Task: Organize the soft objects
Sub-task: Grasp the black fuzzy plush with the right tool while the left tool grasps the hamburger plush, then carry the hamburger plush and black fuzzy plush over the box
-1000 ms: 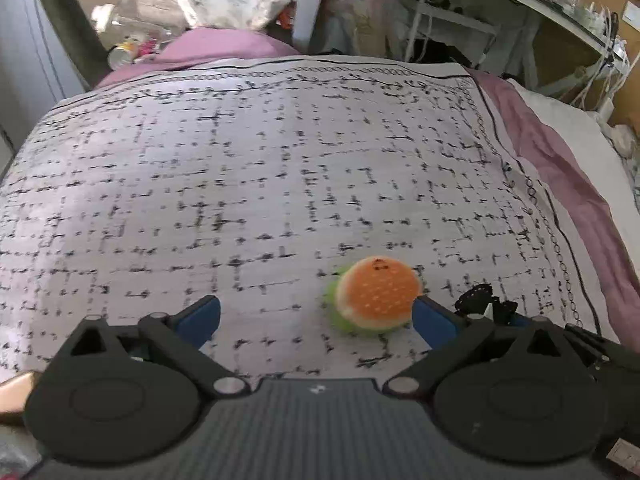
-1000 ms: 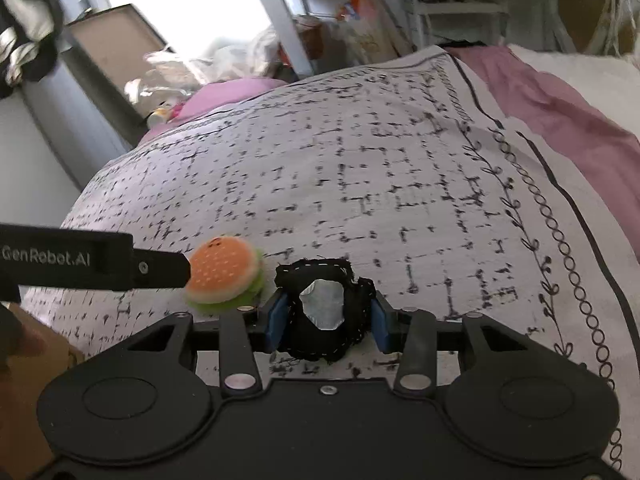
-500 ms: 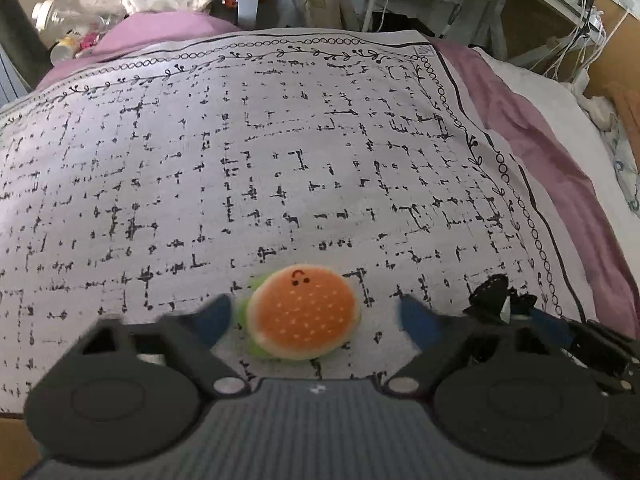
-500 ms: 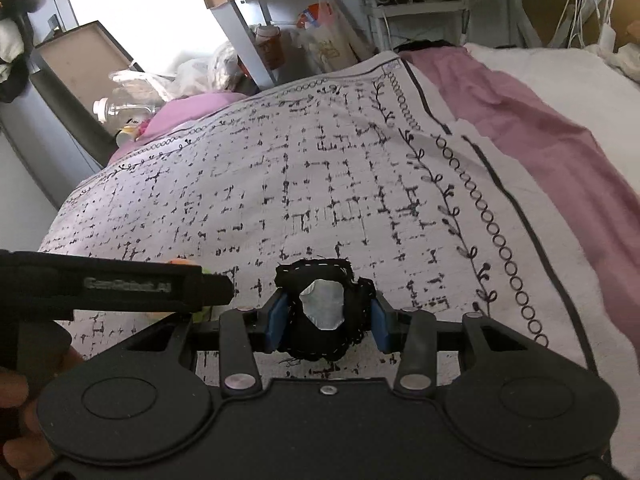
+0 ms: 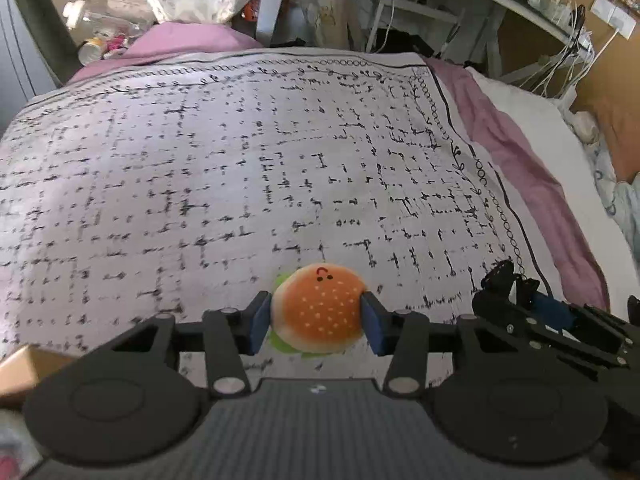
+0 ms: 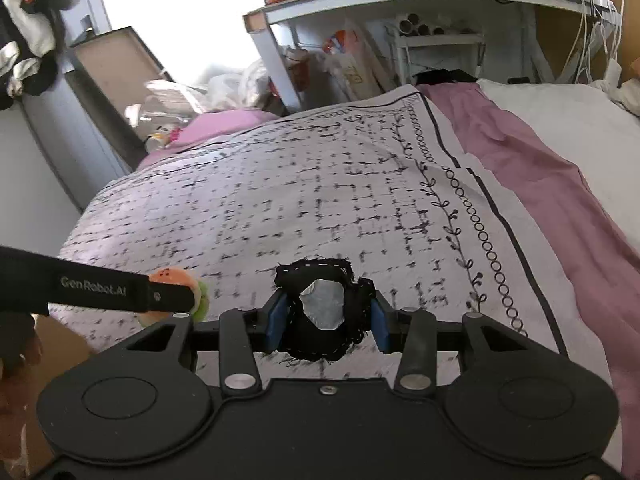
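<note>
A bed [image 5: 540, 128] fills the scene, spread with a white cloth [image 5: 240, 168] printed in black dashes. Over the cloth's near edge, the left tongs [image 5: 318, 322] are closing, their blue pads against both sides of a plush burger [image 5: 318, 312]. Just to their right, the right tongs [image 6: 326, 320] are narrowed and clamp a small black fabric piece [image 6: 324, 308] with a grey patch.

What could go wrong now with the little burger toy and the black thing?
The left tool is closing its jaws on the round burger plush; gripped only at its sides, the squashy toy might pop out. The black fabric piece in the right tool has frayed edges that might snag. The tools sit close and could bump.
</note>
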The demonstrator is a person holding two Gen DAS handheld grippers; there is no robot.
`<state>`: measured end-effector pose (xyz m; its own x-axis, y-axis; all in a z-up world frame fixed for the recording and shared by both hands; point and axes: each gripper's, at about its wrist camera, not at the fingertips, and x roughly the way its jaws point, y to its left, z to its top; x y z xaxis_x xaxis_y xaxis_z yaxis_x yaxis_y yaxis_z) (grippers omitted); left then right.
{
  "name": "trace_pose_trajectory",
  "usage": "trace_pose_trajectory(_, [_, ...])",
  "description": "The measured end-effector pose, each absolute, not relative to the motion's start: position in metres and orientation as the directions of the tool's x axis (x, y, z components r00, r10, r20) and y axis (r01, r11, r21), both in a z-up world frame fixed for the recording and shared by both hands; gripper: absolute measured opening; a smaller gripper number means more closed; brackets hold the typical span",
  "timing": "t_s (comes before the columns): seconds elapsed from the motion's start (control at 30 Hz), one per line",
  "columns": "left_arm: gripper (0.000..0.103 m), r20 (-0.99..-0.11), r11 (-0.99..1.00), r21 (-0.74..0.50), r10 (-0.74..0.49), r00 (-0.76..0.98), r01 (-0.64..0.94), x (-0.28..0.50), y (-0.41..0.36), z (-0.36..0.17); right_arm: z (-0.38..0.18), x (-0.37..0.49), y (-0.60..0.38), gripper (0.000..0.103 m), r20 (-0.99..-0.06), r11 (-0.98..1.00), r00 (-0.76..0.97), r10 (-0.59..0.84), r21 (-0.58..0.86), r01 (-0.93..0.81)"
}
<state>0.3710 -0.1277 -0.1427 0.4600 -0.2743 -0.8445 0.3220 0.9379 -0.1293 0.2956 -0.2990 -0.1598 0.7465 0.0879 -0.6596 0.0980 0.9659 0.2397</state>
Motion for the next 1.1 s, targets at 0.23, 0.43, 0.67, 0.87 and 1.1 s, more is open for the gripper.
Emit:
trace_pose_trajectory(0.23, [0.047,-0.820,0.946,-0.131,-0.271,0.504,0.296,0.343,-0.102,-0.118,-0.134,0.274,-0.278,0.042,-0.630,0.974,0.766,0.125,0.225,0.026])
trace_pose_trajectory(0.43, [0.047,-0.794,0.950,-0.148,-0.279,0.540,0.273,0.316,-0.078,-0.103,-0.115,0.255,-0.259,0.042,-0.608,0.980,0.779,0.154,0.194,-0.043])
trace_pose_trajectory(0.67, [0.047,-0.775,0.955,-0.165,-0.280,0.567,0.247,0.291,-0.049,-0.094,-0.105,0.241,-0.232,0.042,-0.603,0.983,0.779,0.172,0.158,-0.096])
trace_pose_trajectory(0.87, [0.048,-0.745,0.957,-0.162,-0.280,0.606,0.242,0.272,-0.026,-0.086,-0.096,0.232,-0.210,0.042,-0.597,0.984,0.782,0.177,0.123,-0.128])
trace_pose_trajectory(1.1, [0.048,-0.715,0.955,-0.192,-0.294,0.634,0.227,0.252,0.003,-0.087,-0.099,0.227,-0.186,0.042,-0.606,0.985,0.777,0.172,0.083,-0.153])
